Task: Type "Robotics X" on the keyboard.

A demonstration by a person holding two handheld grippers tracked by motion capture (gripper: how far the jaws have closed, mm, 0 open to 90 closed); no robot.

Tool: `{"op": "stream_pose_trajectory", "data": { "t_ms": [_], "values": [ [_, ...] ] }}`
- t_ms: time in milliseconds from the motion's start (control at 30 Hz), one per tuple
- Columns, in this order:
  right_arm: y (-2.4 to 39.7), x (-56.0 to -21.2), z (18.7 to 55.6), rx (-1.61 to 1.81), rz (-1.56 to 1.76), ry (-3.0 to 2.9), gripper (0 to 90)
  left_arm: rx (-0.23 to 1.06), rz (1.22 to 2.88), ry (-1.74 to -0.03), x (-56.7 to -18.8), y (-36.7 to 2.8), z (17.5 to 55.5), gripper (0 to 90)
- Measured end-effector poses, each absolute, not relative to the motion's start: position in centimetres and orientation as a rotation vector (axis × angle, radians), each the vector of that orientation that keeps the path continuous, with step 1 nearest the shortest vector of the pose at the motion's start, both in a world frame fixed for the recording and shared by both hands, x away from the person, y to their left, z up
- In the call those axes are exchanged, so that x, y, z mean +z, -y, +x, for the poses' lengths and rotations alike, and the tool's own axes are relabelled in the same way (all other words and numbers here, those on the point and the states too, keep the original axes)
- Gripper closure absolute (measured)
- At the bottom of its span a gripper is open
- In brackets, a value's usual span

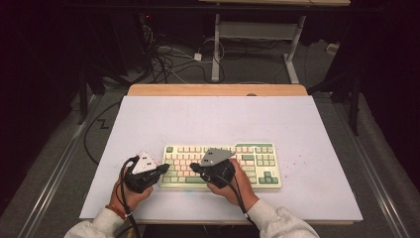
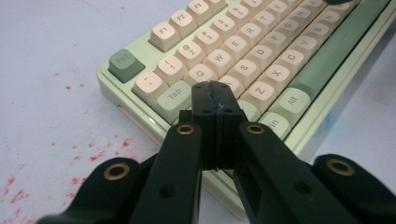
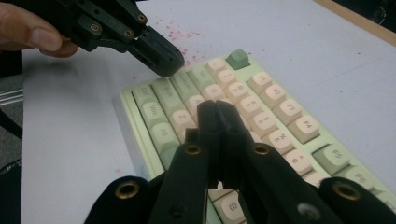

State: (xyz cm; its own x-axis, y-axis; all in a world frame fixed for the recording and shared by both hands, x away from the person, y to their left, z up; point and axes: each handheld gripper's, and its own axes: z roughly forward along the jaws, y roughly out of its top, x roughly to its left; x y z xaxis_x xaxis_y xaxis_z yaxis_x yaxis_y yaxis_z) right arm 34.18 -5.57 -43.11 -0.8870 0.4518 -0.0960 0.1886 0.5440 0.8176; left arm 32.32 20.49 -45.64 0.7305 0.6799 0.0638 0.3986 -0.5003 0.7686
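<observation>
So we've got the keyboard [image 1: 223, 166] sitting on the white mat [image 1: 213, 119] around 6 o'clock, near the front edge, and both grippers parked over its left half.

Starting at the left: the left gripper [image 2: 215, 93] has its jaws pressed flat together with nothing between them, tip hovering over the Caps/A area just below Tab [image 2: 173, 95]. Biggest risk we see here is the closed tip being wider than one keycap, so a push down could catch two keys at once, or slip off a rounded cap and mash a neighbour.

Moving right, the right gripper [image 3: 218, 112] is also clamped shut and empty, over the letter rows around 3 o'clock of the other one. From its camera the left gripper [image 3: 163, 63] looks close, so the two could bump if either drifts sideways.

Hard to read: we can't tell whether either tip actually touches a key, since the jaws hide the cap underneath. The red specks [image 2: 93, 154] on the mat are unidentifiable, and the back of the room is just dark.
</observation>
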Motion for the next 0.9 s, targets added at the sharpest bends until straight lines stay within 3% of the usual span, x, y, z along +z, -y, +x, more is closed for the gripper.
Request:
{"op": "stream_pose_trajectory", "data": {
  "t_ms": [533, 900],
  "values": [
    [8.6, -42.2, 34.5, 1.270, 0.580, -2.431, 90.0, 0.543, 2.147, -0.786, -44.7, -20.3, 31.8, 83.1],
    [10.6, -41.7, 34.8, 1.268, 0.624, -2.386, 87.6, 0.596, 2.117, -0.819, -44.5, -20.6, 31.7, 67.2]
  ]
}}
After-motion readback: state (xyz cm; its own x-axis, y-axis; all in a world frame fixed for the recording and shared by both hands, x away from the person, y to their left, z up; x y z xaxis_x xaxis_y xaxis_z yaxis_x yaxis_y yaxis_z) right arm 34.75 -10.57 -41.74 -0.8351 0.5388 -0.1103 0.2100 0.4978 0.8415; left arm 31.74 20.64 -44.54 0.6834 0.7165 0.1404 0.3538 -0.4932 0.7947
